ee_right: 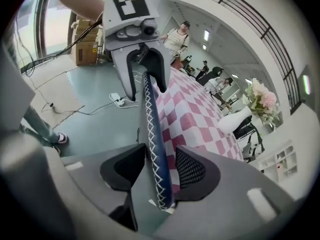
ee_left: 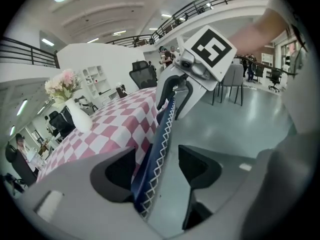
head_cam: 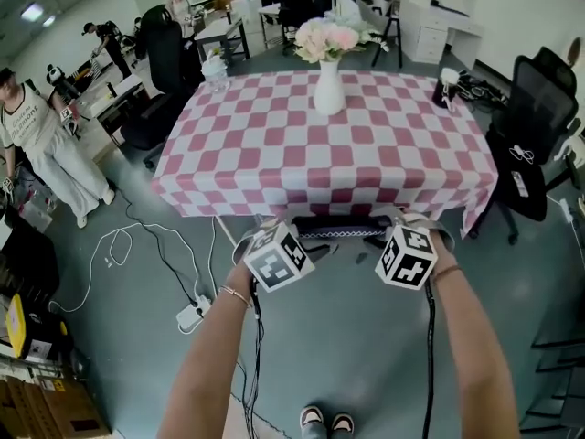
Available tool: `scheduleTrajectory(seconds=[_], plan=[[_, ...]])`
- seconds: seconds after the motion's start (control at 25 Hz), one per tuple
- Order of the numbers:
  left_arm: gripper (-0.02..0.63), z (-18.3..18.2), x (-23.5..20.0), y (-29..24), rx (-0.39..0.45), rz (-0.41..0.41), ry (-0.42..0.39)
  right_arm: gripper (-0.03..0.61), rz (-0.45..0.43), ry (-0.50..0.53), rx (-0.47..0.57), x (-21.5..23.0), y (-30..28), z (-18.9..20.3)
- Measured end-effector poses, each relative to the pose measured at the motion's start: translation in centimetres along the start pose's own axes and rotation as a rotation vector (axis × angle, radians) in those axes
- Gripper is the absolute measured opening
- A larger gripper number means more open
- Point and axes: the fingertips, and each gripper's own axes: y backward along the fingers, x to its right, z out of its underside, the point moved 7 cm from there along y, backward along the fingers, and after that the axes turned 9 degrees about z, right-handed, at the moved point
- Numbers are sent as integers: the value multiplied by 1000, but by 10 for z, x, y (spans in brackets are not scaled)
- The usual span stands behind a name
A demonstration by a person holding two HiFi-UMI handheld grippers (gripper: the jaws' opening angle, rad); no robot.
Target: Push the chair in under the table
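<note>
So, the left gripper is seen with its jaws spread wide. The top rail of the chair is caught between them but not squeezed: it's leaned against one pad, and a clear gap is shown on the other side. Same story at the right gripper, where the jaws are apart and the rail is threaded through, brushed by one pad at most. So nothing is really clamped by either one.

Moving outward, the rail is seen as a dark blue strip with white zigzag stitching. It's laid crosswise, with its long axis parallel to the near edge of the table. The rail is straddled left of its middle by the left gripper and right of it by the right one, so neither hand can be called nearer.

The chair itself is found at the middle of that near edge, with only the top of its back shown poking out from under the table. The seat is hidden underneath. The table lies straight ahead of both grippers, so any last shove would need to be given squarely across the rail and evenly from both sides, or the chair could get skewed. Judged from this, the push is pretty much done.
</note>
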Motion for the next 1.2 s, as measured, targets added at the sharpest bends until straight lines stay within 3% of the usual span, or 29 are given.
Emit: scheduleTrajectory(seconds=[0.2, 0.36, 0.52, 0.76, 0.96, 1.2], plan=[[270, -9, 10, 28, 34, -33, 11, 178, 41, -242, 118, 16, 38, -2], [262, -24, 20, 63, 126, -96, 90, 177, 75, -440, 210, 20, 70, -2], [255, -39, 35, 95, 227, -147, 189, 176, 134, -555, 276, 20, 104, -7], [244, -76, 83, 139, 351, -239, 275, 176, 272, -753, 326, 17, 168, -16], [241, -105, 123, 166, 386, -323, 285, 175, 410, -909, 389, 8, 234, -22], [193, -131, 165, 217, 482, -486, 350, 174, 597, -980, 463, -16, 324, -34]])
